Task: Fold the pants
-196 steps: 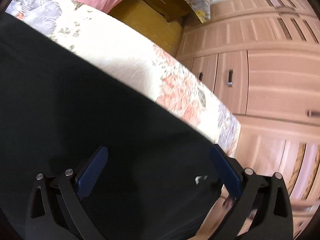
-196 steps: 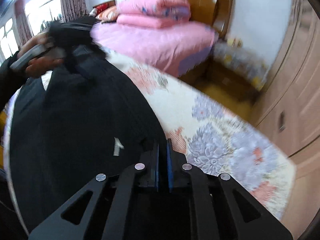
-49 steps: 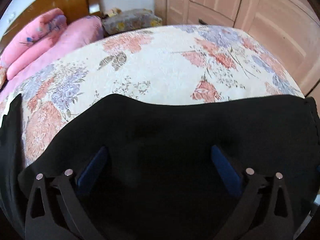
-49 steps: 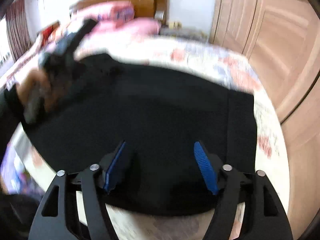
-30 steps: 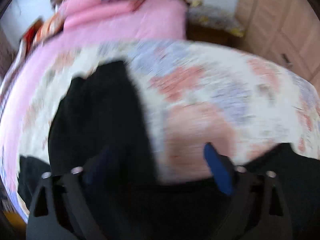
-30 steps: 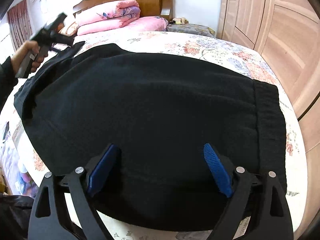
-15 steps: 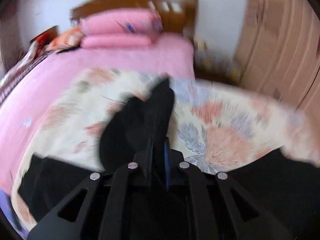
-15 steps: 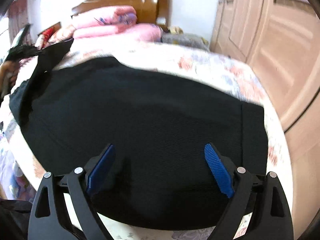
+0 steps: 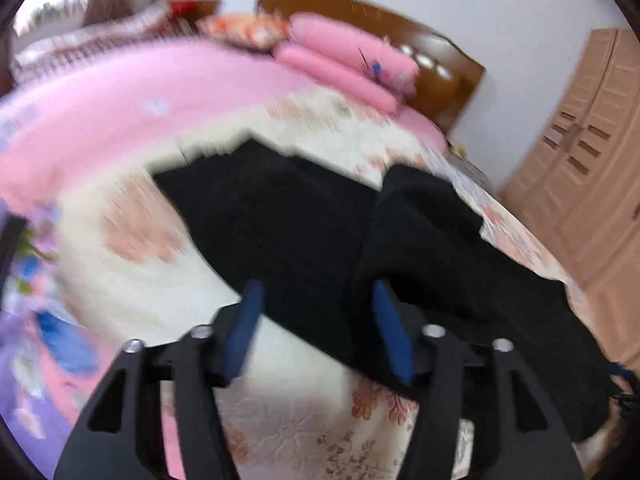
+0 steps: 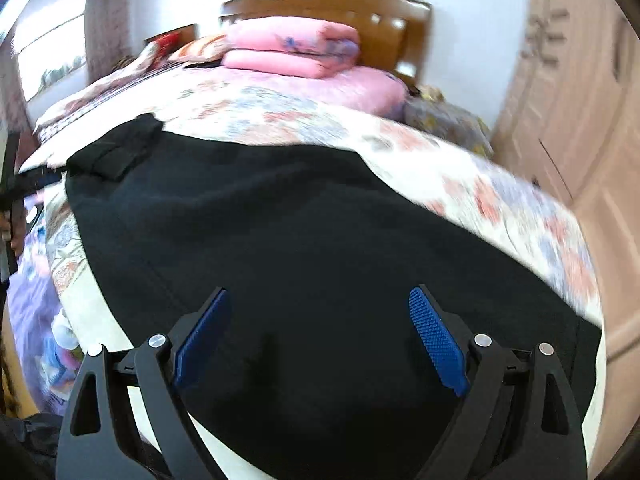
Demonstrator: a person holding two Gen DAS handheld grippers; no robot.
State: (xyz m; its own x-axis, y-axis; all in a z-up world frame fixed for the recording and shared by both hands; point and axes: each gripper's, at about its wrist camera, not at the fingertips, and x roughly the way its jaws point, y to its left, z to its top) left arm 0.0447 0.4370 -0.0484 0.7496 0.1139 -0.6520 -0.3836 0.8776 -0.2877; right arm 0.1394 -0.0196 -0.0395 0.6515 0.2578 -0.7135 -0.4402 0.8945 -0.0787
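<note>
Ahead of our left gripper (image 9: 316, 320) the black pants (image 9: 328, 232) lie on the bed (image 9: 132, 280), spread over its floral cover. The gripper's blue pads (image 9: 390, 334) stand apart at a middling gap with nothing between them; the cloth lies beyond and below the tips, and we cannot tell whether the right pad touches it. A raised fold of the pants bulges just ahead and to the right of that pad, and a flat part reaches away ahead to the left toward the pink quilt (image 9: 120, 92). The view is blurred.

Under our right gripper (image 10: 320, 332) the pants (image 10: 300, 232) fill most of the view, a broad dark sheet reaching from beneath the fingers (image 10: 436, 340) to the far left, where a folded end sits near the bed's edge. This gripper is spread wide and holds nothing; both blue pads hang over the cloth. To the right of it the floral cover (image 10: 500, 196) runs on bare. Far ahead stand folded pink bedding (image 10: 292, 46) and a wooden headboard (image 10: 384, 20), and to the right a wardrobe (image 10: 568, 100).

We can read no brand, label or writing on the pants or elsewhere in either view.
</note>
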